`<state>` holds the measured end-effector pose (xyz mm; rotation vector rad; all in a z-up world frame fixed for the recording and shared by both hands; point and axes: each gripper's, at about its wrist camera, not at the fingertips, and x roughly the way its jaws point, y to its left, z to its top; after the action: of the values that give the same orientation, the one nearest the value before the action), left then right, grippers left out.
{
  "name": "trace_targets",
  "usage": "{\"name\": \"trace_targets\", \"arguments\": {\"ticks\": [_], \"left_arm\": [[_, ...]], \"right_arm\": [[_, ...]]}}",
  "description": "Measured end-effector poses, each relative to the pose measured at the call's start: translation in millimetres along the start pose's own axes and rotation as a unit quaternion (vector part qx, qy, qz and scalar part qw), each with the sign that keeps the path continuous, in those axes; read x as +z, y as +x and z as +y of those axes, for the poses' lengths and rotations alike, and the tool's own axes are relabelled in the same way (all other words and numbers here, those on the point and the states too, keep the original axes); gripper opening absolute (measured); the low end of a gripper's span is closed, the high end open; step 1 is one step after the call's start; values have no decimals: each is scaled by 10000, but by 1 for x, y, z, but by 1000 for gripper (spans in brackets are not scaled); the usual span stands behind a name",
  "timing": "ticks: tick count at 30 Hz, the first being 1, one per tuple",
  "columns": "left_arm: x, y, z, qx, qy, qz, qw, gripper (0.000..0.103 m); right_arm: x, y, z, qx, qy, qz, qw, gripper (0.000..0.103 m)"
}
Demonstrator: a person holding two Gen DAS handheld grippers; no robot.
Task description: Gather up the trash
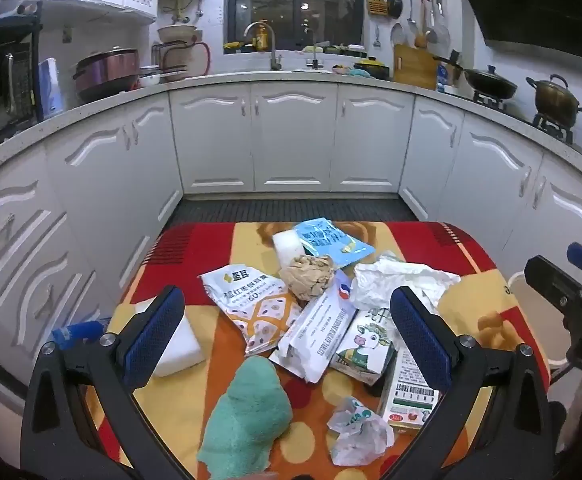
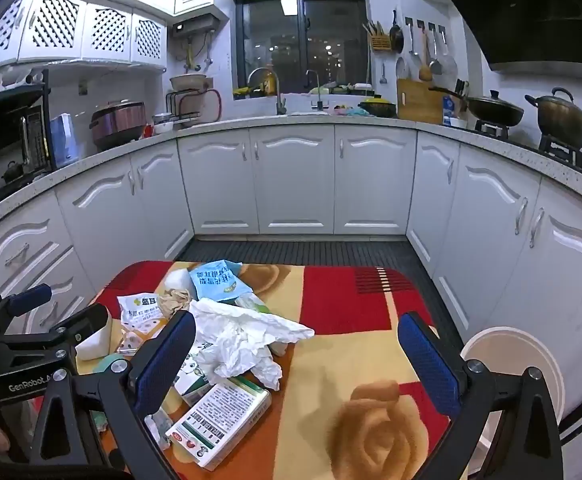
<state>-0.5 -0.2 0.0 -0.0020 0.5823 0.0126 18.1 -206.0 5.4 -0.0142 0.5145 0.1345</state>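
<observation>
Both hand-held grippers hung over the small counter with their blue pads spread wide, holding nothing: the left hand-held gripper (image 1: 289, 334) above the heap of trash, the right hand-held gripper (image 2: 297, 360) over the bare right half of the flowered cloth. The trash was a crumpled white tissue (image 2: 247, 336), a blue packet (image 1: 329, 240), a brown paper ball (image 1: 309, 276) and a green-printed box (image 2: 219, 420) (all touching or overlapping). A white bin (image 2: 527, 364) stood just past the right edge.
</observation>
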Motion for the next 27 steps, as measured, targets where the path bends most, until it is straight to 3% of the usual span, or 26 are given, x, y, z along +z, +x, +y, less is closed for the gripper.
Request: {"name": "trace_targets", "arguments": {"ticks": [4, 27], "left_arm": [[0, -3, 4, -97, -153, -78, 9998, 102], [10, -18, -7, 184, -185, -441, 9987, 102]], "right_arm": [[-1, 2, 1, 36, 57, -34, 10000, 100], [-2, 2, 8, -53, 159, -223, 9996, 101]]}}
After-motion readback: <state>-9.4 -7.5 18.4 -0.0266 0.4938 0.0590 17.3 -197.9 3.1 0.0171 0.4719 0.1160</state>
